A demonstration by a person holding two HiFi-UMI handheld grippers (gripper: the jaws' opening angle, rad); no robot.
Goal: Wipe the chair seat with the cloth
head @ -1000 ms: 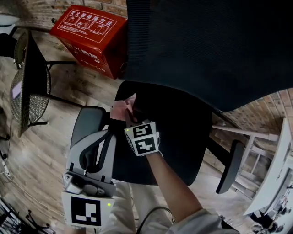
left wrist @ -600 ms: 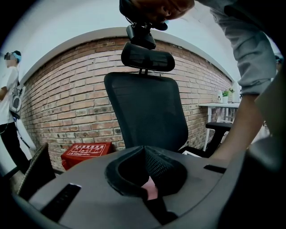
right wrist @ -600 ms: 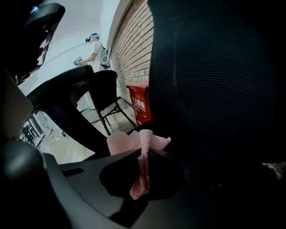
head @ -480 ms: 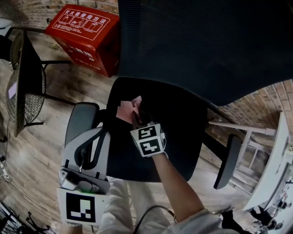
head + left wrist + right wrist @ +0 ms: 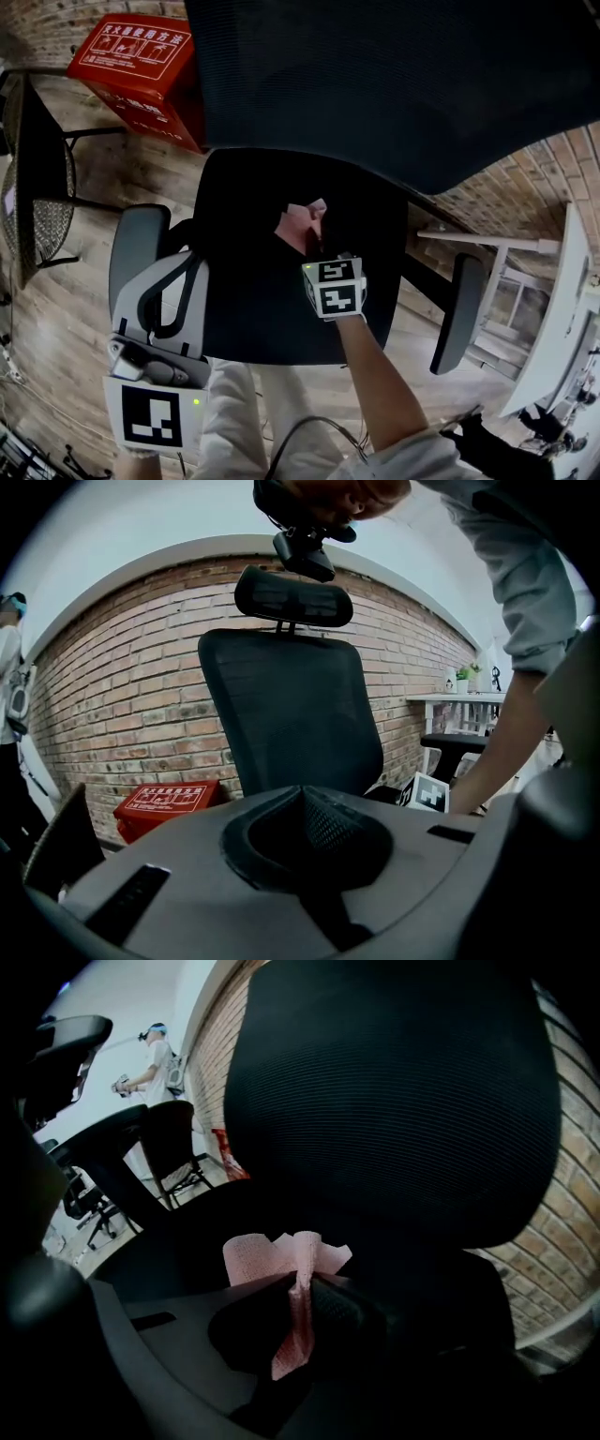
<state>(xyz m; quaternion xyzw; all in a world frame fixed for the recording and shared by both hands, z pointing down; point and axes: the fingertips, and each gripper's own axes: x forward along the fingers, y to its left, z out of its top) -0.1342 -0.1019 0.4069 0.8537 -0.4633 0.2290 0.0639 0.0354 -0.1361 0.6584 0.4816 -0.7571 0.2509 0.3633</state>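
Two hand-held grippers hang over a black office chair that stands against a brick wall (image 5: pixel 112 686). The right hand-held gripper (image 5: pixel 309 232) is clamped on a pink cloth (image 5: pixel 302 216), which bunches above the closed jaws and trails down between them in the right gripper view (image 5: pixel 298 1283). The cloth sits over the rear middle of the chair seat (image 5: pixel 248 291), just before the mesh backrest (image 5: pixel 375 84); whether it touches the seat cannot be told. The left hand-held gripper (image 5: pixel 183 261), jaws together with nothing between them, hangs beside the seat above the grey armrest (image 5: pixel 129 251). A red box (image 5: pixel 136 61) stands on the wooden floor (image 5: pixel 56 309) behind the chair; its contents are hidden.
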